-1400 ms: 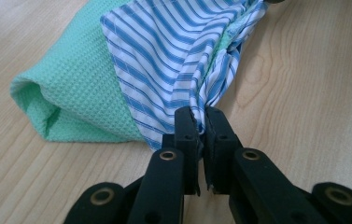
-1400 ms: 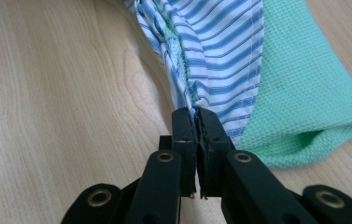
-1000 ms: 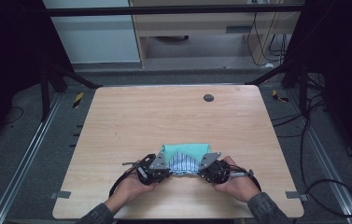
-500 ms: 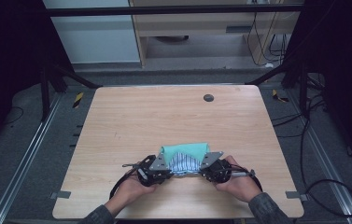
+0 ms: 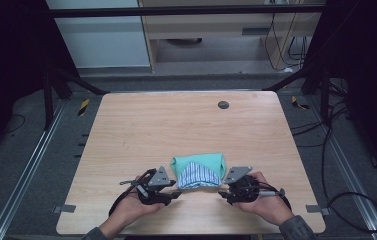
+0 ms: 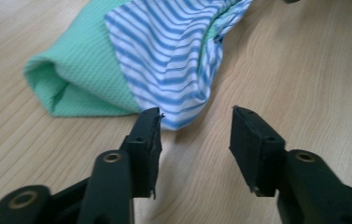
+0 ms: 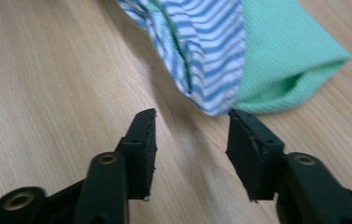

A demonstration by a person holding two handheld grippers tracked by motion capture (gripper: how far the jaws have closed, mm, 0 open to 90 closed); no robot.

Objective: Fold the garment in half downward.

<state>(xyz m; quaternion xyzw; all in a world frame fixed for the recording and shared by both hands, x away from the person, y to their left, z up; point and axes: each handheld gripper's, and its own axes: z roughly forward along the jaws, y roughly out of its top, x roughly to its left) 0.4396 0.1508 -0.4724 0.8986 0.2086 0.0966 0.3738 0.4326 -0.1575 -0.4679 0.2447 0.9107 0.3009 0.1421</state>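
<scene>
My two black, brass-riveted grippers, the left gripper (image 5: 176, 192) and right gripper (image 5: 222, 194), each carry a grey three-cornered plate, square ribbed pads and a trailing black cable, and I wear grey sleeves.

The pale wooden desk (image 5: 186, 125) is showing a fine straight grain under a smooth, faintly sheeny finish. Near its front edge, the folded green knit cloth (image 6: 78, 70) is showing a small pebbled, matt weave, while the blue-and-white striped cotton fabric (image 6: 164, 51) folded over it is looking smoother and thinner. The black plastic fingers (image 6: 148, 140) of the left gripper (image 6: 195, 140) are looking matt and slightly rough at their pad edges, with brass-coloured metal rivets set in them.
</scene>
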